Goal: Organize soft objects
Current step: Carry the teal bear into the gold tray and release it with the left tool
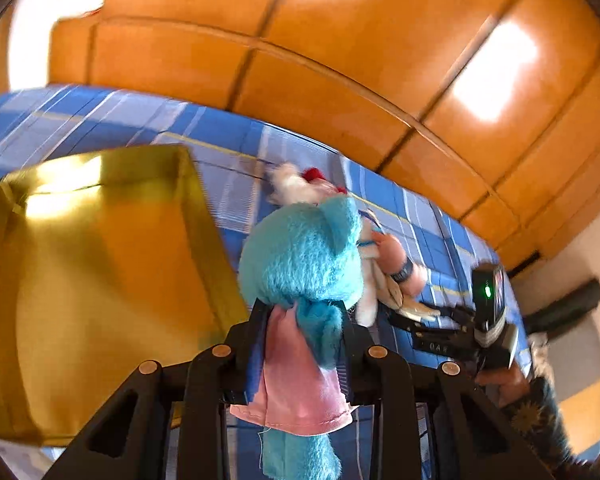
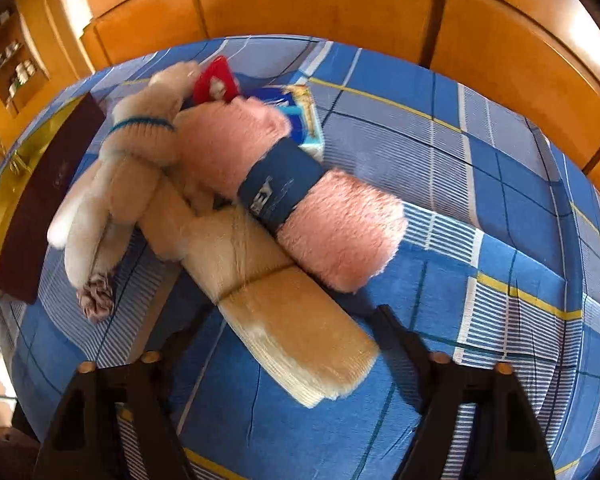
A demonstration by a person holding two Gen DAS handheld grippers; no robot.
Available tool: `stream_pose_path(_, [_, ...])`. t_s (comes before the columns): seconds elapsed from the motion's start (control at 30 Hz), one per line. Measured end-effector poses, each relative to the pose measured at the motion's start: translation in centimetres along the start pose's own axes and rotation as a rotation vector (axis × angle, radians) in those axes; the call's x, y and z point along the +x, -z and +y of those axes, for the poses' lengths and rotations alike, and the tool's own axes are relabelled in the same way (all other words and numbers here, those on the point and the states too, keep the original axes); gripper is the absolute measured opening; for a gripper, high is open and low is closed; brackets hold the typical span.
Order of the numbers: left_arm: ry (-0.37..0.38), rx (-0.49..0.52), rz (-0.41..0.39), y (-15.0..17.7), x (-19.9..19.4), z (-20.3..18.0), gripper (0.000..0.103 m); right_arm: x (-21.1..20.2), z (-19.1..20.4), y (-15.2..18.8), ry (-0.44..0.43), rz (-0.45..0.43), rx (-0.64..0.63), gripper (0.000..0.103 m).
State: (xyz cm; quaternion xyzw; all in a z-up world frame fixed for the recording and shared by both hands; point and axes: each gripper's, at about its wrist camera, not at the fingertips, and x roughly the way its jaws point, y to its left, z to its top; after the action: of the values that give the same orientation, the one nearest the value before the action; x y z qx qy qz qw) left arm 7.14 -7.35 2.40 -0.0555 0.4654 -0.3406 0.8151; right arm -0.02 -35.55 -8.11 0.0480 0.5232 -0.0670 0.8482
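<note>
Left jaws clamped on blue plush toy (image 1: 300,256), right jaws spread around tan plush limb (image 2: 300,344)

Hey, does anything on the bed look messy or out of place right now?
Yes. The remaining plush toys lie in a tangled heap on the blue plaid bedsheet, legs crossing, with a blue booklet partly buried under the pink one.

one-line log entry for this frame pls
left gripper: shut on blue plush toy | right gripper: open, straddling beige plush leg | yellow fabric box: beside blue toy | surface: blue plaid bedsheet
</note>
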Motion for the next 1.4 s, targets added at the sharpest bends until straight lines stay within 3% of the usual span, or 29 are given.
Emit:
stream_pose_path(0.3, [-0.077, -0.227, -0.084, -1.8, -2.5, 8.5, 0.030, -0.2, 1.0, 0.7, 0.011, -0.010, -0.016, 0.062])
stream_pose_path(0.47, [-0.113, -0.266, -0.087, -3.8, -0.4, 11.6, 0.030, -0.1, 1.2, 0.2, 0.024, -0.010, -0.024, 0.062])
stream_pose_path(0.67, [-0.153, -0.327, -0.036, -5.0, 3.5, 13.5, 0.030, -0.1, 1.4, 0.3, 0.032, -0.013, -0.028, 0.062])
stream_pose_path(1.13, [-0.286, -0.242, -0.011, -6.9, 8.1, 12.4, 0.033, -0.1, 1.6, 0.3, 0.045, -0.018, -0.038, 0.062])
stream_pose_path(1.3, [-0.311, -0.246, 0.002, -6.7, 9.1, 12.4, 0.041, -0.1, 1.7, 0.3, 0.049, -0.020, -0.043, 0.062])
stream_pose_path(1.4, [-0.319, -0.242, 0.000, -6.7, 9.1, 12.4, 0.054, -0.1, 1.7, 0.3, 0.050, -0.021, -0.044, 0.062])
